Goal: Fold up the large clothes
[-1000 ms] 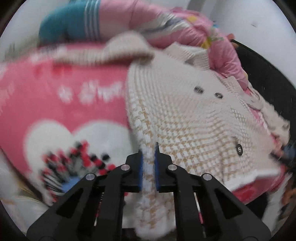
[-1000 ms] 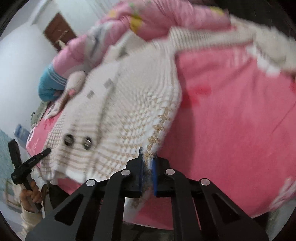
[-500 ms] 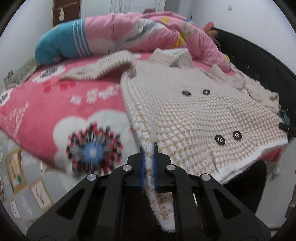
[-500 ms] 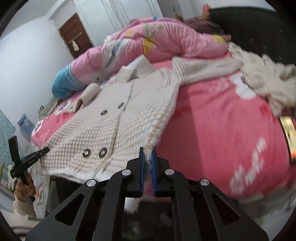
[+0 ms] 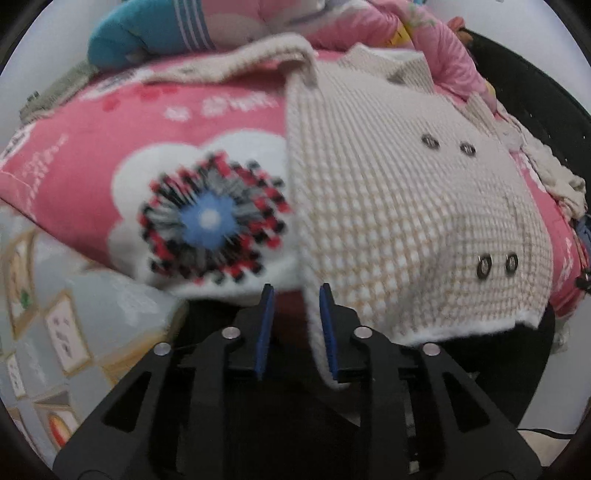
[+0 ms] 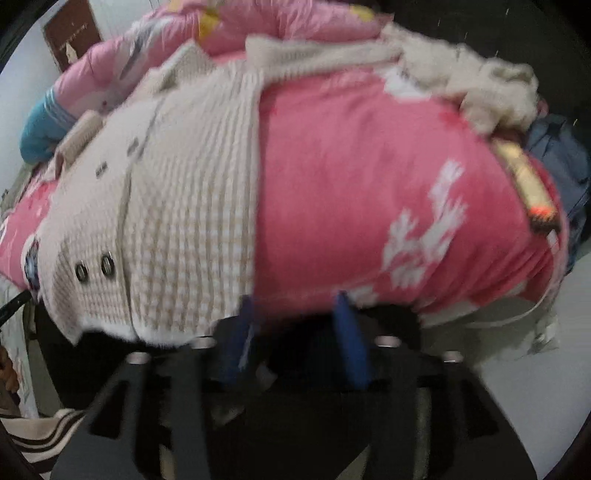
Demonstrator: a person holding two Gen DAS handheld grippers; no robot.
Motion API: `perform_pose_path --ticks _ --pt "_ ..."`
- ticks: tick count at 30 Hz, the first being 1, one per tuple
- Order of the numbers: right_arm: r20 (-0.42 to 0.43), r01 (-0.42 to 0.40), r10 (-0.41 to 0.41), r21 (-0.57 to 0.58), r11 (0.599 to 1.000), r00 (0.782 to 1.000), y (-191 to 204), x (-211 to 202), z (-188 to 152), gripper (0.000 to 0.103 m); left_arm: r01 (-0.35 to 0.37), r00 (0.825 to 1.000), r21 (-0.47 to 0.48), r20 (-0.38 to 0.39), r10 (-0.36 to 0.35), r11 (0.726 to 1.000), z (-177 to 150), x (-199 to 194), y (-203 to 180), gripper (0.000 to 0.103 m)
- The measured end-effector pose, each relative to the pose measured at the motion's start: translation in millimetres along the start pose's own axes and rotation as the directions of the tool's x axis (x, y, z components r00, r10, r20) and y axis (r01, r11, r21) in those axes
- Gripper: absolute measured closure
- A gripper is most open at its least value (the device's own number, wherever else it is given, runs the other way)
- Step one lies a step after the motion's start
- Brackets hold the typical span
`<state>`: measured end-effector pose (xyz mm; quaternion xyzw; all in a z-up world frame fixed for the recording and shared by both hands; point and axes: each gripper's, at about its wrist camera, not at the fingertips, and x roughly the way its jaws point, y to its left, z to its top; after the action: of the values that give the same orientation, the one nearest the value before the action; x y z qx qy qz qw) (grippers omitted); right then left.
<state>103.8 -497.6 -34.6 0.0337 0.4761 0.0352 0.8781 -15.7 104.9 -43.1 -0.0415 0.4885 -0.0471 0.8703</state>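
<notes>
On the bed, a cream knit coat lies front-up across the pink blanket, collar toward 12 o'clock and hem hanging off the near edge at 6 o'clock. In the left wrist view the left gripper sits at 6 o'clock with jaws apart; they have just been opening, and the coat's side edge hangs loose between the pads, brushing the right one but not pinched. In the right wrist view the right gripper also sits at 6 o'clock, jaws wider apart and likewise just opened; the coat's other side edge ends by its left pad, nothing is clamped, and blur hides whether it touches. Judgement: both hem corners were being let go so the coat would settle flat and square, ready for the first fold. One sleeve runs out toward 10 o'clock in the left view, and the other toward 1 o'clock in the right view, so both likely need tucking in first. The overhanging hem could drag the coat off the edge. A pink quilt is bunched at 12 o'clock, and a second cream garment lies heaped at 2 o'clock.
</notes>
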Motion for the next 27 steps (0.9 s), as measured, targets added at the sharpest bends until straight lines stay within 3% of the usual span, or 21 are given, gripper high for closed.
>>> perform_pose_path --ticks 2,4,8,13,15,16,19,23,25,27 --pt "0.035 -0.041 0.042 -0.034 0.999 0.998 14 -8 13 0.051 0.011 0.999 0.005 0.046 -0.011 1.000 9 -9 1 0.078" --pt "0.067 -0.135 0.143 -0.104 0.985 0.987 46 -11 29 0.047 0.044 0.995 0.031 0.090 -0.046 0.999 22 -13 -9 0.077" --pt "0.055 -0.270 0.291 -0.245 0.931 0.955 118 9 54 0.046 0.116 0.987 0.097 0.096 -0.125 0.989 47 2 -46 0.073" --pt "0.011 -0.339 0.362 -0.329 0.881 0.932 202 51 82 0.046 0.139 0.988 0.110 0.055 -0.146 0.984 69 48 -71 0.073" --pt "-0.002 -0.336 0.356 -0.339 0.879 0.934 229 64 88 0.046 0.144 0.988 0.090 0.051 -0.149 0.985 76 56 -68 0.073" --pt "-0.006 -0.329 0.348 -0.345 0.879 0.938 239 70 94 0.041 0.139 0.988 0.086 0.060 -0.144 0.987 80 58 -67 0.070" --pt "-0.008 -0.345 0.368 -0.368 0.864 0.930 265 83 105 0.021 0.114 0.985 0.079 0.124 -0.123 0.990 97 54 -60 0.049" --pt "-0.002 -0.343 0.372 -0.389 0.855 0.928 287 100 121 0.019 0.077 0.976 0.040 0.203 -0.084 0.996 121 48 -40 0.024" --pt "-0.009 -0.352 0.376 -0.376 0.857 0.926 289 109 129 0.019 0.064 0.969 -0.005 0.239 -0.061 0.998 136 48 -23 0.018" --pt "-0.009 -0.367 0.390 -0.359 0.858 0.921 292 118 139 0.019 0.064 0.964 -0.058 0.260 -0.047 0.996 149 51 -4 0.018"
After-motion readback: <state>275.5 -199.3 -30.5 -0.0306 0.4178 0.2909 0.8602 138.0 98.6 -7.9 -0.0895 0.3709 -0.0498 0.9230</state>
